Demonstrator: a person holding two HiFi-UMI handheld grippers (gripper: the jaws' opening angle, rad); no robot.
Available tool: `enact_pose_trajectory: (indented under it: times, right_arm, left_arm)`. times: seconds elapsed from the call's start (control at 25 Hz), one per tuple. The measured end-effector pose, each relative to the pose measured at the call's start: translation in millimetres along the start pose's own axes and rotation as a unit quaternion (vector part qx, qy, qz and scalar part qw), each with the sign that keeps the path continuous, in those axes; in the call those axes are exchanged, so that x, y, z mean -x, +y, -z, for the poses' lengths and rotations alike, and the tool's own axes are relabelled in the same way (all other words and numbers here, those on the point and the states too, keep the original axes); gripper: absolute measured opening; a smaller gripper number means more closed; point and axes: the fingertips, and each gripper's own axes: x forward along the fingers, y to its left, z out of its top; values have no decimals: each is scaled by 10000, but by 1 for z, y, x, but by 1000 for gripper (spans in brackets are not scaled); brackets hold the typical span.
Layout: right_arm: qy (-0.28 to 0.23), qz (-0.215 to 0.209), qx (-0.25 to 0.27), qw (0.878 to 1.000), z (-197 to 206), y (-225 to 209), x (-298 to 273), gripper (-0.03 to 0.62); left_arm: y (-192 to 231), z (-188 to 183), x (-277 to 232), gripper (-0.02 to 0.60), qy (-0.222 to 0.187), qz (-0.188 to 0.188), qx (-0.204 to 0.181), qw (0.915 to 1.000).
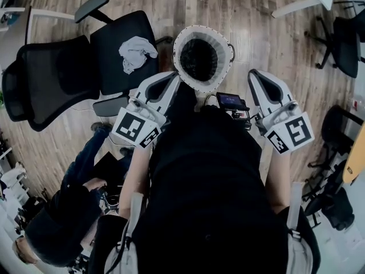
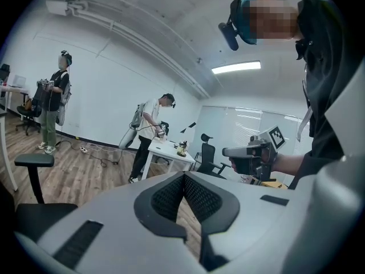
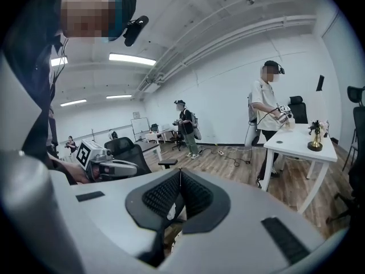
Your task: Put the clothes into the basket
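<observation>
Operator's torso point(image 1: 211, 181) nearest. Left gripper point(image 1: 170, 80) & right gripper point(image 1: 255, 75), both pinched closed, empty, flanked basket point(image 1: 178, 61). Cloth point(image 1: 136, 53) lay on chair point(image 1: 111, 36), far left. Judged: spread left jaws before approach, pinch bunched middle.

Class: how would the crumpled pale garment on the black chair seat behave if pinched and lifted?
Probably floppy: the garment lies in soft, irregular folds on the chair seat, so it should drape and hang. Likely light, being a small heap. Pushed, it would probably bunch rather than slide.
</observation>
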Motion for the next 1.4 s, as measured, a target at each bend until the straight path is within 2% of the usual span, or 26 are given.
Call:
enact_pose_trajectory:
  times: [0.4, 0.6, 0.72, 1.04, 1.4]
  right_arm:
    - [253, 117, 0, 9996, -11, 21, -74, 17]
    - [258, 281, -98, 9992, -10, 27, -103, 17]
    - [331, 228, -119, 9991, -11, 32, -112, 17]
    - [697, 127, -133, 9974, -12, 28, -123, 17]
    - [1187, 132, -260, 9925, 12, 33, -148, 17]
  left_arm:
    - [72, 5, 4, 12, 208, 157, 103, 9996]
    - [106, 21, 10, 12, 371, 214, 57, 9991]
    - [120, 28, 11, 12, 508, 169, 71, 9985]
    - [172, 50, 7, 12, 726, -452, 363, 9957]
    - [236, 113, 10, 14, 1222, -972, 736, 9850]
